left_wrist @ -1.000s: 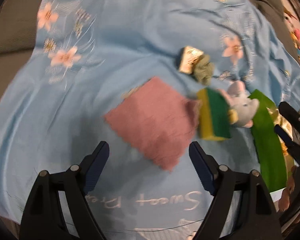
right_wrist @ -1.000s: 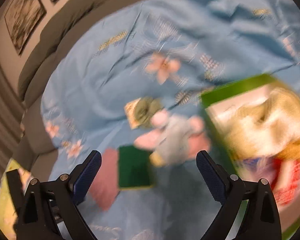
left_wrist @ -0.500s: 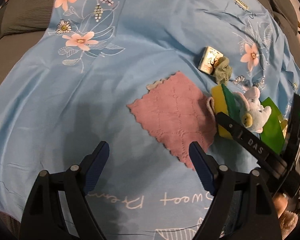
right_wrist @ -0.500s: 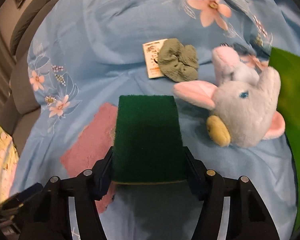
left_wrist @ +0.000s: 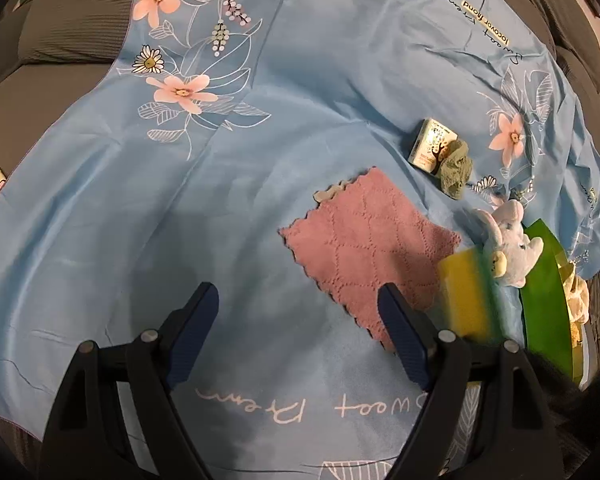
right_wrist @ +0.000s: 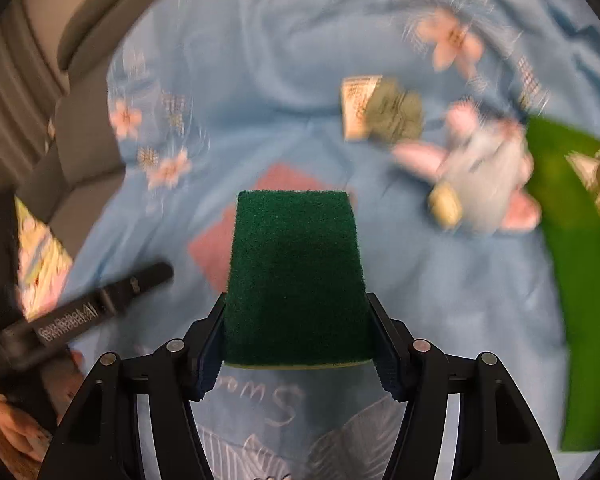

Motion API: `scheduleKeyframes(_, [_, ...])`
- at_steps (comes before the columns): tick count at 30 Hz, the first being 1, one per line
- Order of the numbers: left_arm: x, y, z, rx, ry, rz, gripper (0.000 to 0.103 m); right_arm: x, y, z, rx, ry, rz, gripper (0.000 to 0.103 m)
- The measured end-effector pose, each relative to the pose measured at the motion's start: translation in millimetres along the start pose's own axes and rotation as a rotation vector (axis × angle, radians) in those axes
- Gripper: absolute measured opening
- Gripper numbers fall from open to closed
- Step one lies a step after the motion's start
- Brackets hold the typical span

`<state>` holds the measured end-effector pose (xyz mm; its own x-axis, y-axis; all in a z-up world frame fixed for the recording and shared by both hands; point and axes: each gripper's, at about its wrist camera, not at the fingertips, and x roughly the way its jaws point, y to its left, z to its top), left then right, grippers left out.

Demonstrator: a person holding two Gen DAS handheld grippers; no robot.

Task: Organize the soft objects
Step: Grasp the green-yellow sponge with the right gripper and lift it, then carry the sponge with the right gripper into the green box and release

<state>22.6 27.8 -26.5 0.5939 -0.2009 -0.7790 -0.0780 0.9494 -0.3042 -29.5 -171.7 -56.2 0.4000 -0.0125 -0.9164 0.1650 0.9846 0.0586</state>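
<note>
so the right claw (right_wrist: 298, 344) is clamping the sponge (right_wrist: 296, 276) by its sides, green scrub face up, lifting it off the sheet (left_wrist: 260, 128), probably heading for the green bin (right_wrist: 572, 280) at right. left claw (left_wrist: 300, 316) is hanging wide open and empty near the pink cloth (left_wrist: 364, 240), likely lining up for it

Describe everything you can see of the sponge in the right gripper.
The sponge is a rectangular block with a dark green, coarse scouring face on top and a yellow foam layer beneath, seen as a yellow side in the left wrist view. The right gripper clamps its near end between both fingers; the far end sticks out forward. It looks lifted above the blue floral sheet, near the pink cloth.
</note>
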Motion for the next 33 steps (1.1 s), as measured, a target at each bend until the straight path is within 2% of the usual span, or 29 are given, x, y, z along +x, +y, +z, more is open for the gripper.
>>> scheduleKeyframes(3, [0,-3,-1,0.012,0.001,-0.016,0.081,21,6,-5,-0.033,0.088,-0.037,0.070])
scheduleKeyframes(4, [1,-4,-2,0.019,0.004,-0.020,0.081,23,7,-6,-0.042,0.090,-0.048,0.078])
scheduleKeyframes(6, [1,-5,-1,0.031,0.004,-0.019,0.081,18,3,-3,-0.031,0.074,-0.054,0.087])
scheduleKeyframes(8, [1,-3,0,0.016,-0.005,-0.019,0.080,8,-5,-1,-0.001,0.044,-0.026,0.088])
scheduleKeyframes(12, [3,-7,-3,0.008,0.019,-0.094,0.078,-15,-24,7,0.078,-0.049,0.055,0.088])
scheduleKeyframes(15, [9,-23,-12,0.044,0.083,-0.184,0.067,-18,-36,10,0.137,-0.065,0.117,0.087])
scheduleKeyframes(17, [16,-36,-19,0.073,0.136,-0.242,0.053,-12,-43,10,0.182,-0.044,0.156,0.083])
scheduleKeyframes(19, [22,-48,-27,0.107,0.178,-0.273,0.047,-4,-43,8,0.202,-0.018,0.177,0.067])
scheduleKeyframes(22, [27,-64,-37,0.165,0.193,-0.291,0.042,11,-39,7,0.209,0.026,0.201,0.055])
scheduleKeyframes(25, [30,-71,-42,0.197,0.175,-0.307,0.038,28,-36,4,0.205,0.082,0.209,0.053])
scheduleKeyframes(28, [27,-73,-43,0.206,0.161,-0.318,0.036,30,-41,-1,0.226,0.088,0.205,0.053])
scheduleKeyframes(31, [18,-84,-41,0.236,0.119,-0.313,0.034,22,-42,-2,0.255,0.070,0.213,0.053])
scheduleKeyframes(33, [6,-97,-37,0.270,0.067,-0.317,0.033,6,-41,2,0.270,0.011,0.203,0.053])
